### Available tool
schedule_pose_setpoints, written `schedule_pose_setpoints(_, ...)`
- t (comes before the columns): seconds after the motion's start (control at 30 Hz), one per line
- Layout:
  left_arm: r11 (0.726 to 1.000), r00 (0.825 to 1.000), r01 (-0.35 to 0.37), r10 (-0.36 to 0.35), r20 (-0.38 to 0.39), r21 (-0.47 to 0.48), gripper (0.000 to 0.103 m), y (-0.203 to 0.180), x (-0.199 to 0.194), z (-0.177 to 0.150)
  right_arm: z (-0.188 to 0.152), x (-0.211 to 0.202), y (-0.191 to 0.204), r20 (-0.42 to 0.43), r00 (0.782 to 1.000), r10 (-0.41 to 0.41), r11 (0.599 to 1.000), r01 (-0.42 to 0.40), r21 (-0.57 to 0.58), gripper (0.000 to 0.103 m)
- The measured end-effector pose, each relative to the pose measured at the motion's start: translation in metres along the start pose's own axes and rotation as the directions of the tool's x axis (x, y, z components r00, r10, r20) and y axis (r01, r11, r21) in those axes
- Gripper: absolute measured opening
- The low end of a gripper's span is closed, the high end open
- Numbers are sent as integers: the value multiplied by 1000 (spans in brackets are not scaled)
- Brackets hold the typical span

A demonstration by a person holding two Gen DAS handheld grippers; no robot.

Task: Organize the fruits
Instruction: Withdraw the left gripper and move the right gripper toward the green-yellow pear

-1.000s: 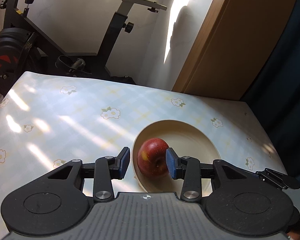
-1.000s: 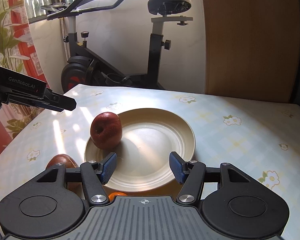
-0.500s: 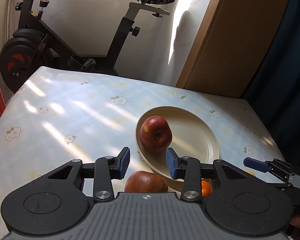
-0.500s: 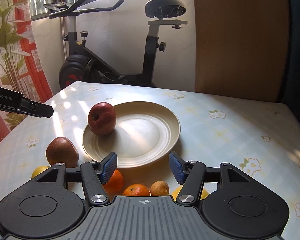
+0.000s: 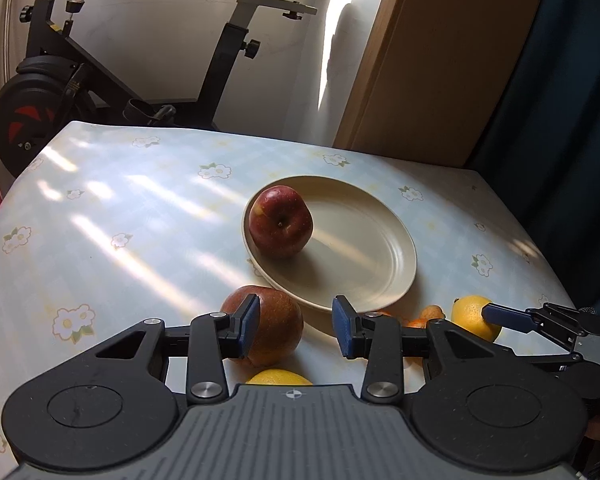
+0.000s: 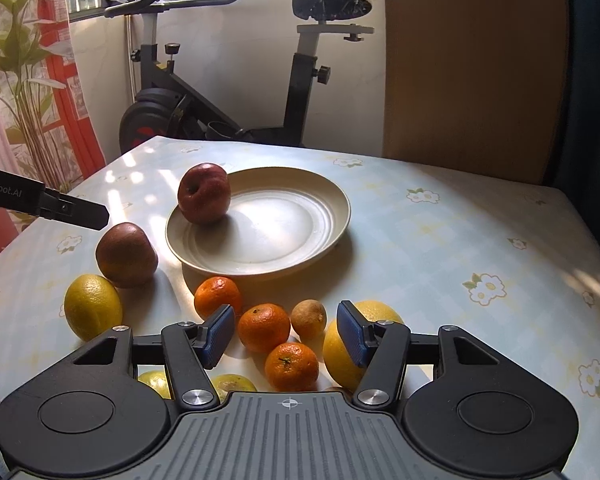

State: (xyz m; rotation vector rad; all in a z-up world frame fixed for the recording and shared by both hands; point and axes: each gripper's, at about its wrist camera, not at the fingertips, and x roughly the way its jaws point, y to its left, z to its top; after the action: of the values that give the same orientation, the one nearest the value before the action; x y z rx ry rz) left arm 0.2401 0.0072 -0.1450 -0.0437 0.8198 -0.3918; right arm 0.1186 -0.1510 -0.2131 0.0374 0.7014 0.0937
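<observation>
Right wrist view: two apples, one [image 6: 204, 193] on the plate's [image 6: 292, 256] left rim at centre frame, one [image 6: 126, 255] on the table [image 6: 480, 240] just left of it. Below the plate lie three oranges [image 6: 264, 328], a small brown fruit [image 6: 309, 318] and at least four lemons [image 6: 93, 306]. Both grippers, left [image 5: 296, 330] and right [image 6: 286, 334], hang tilted downward above the fruit, jaws apart, grasping nothing.

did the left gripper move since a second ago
Yes. The left gripper has backed away from the cream round plate: the red apple on it was between its pads before, now it lies well ahead.
</observation>
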Motion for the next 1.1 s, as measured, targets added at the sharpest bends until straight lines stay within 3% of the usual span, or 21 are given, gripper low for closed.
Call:
schedule_pose_setpoints(0.23,1000,1000,-10,10,22,14,42,-5,-4,3,6,-7,-7,25,1000,-17,1000,16,7,53)
schedule_pose_setpoints(0.6,1000,1000,-6,6,14,22,42,-9,-1,4,-2,-5,-32,-8,997,-80,995,81,65,53)
schedule_pose_setpoints(1.1,1000,1000,-10,10,1,23,42,-12,4,6,-7,2,-41,-43,996,-75,992,79,96,53)
